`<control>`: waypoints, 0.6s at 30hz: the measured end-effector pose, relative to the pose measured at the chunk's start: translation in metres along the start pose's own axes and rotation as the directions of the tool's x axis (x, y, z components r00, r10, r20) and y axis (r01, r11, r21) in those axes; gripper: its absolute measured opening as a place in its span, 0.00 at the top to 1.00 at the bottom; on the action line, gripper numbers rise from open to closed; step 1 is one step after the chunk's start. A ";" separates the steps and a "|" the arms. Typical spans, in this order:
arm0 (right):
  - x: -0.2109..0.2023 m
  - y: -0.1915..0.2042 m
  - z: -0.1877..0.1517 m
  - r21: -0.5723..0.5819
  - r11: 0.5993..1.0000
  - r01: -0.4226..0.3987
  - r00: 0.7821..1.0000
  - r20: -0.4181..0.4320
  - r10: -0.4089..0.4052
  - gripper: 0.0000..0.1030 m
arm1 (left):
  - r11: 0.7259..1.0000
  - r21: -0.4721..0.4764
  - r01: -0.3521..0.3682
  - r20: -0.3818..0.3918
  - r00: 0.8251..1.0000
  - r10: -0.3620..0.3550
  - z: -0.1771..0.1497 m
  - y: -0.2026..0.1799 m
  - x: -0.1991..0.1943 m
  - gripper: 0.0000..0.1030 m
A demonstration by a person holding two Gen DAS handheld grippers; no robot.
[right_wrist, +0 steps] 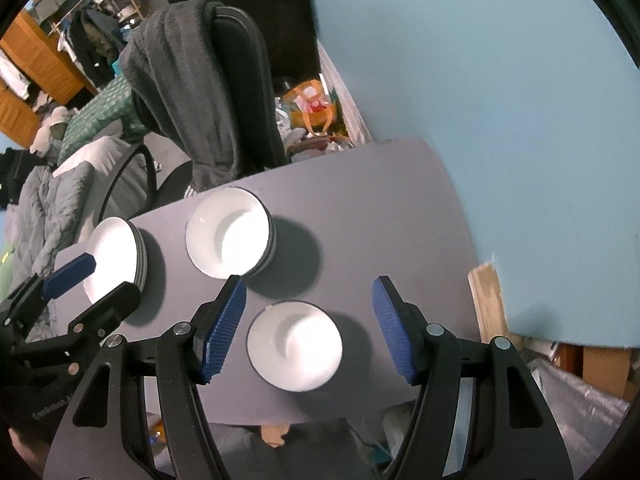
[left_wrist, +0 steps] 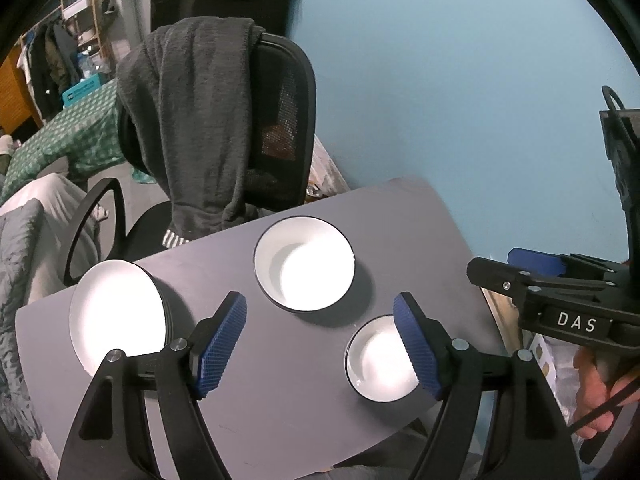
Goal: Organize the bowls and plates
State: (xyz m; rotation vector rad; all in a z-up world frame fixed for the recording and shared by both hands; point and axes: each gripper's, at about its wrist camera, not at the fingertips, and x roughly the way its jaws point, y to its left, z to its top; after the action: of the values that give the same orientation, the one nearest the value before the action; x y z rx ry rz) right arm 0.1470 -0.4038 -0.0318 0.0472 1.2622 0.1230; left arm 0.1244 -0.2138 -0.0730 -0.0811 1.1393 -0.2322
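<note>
The small bowl [right_wrist: 295,346] sits on the worktop [right_wrist: 380,220] at twelve o'clock of the right gripper [right_wrist: 306,330], nearer it than the left gripper [left_wrist: 320,344]; both are wide open, empty.

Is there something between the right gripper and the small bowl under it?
Nothing visible. The right gripper hangs open above the small bowl, with only bare table around it. The two stacks stand apart, farther back.
</note>
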 end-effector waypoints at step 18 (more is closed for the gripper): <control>0.027 -0.021 -0.038 0.046 0.999 0.022 0.998 -0.061 -0.019 0.37 | 0.999 0.018 0.040 -0.131 0.991 -0.037 -0.029 -0.007 0.043 0.25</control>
State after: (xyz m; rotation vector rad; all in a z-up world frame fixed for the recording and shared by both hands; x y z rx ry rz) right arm 0.1204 -0.4226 -0.0710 0.0708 1.3260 0.0776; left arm 0.1137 -0.2290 -0.1222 -0.0703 1.2664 -0.2872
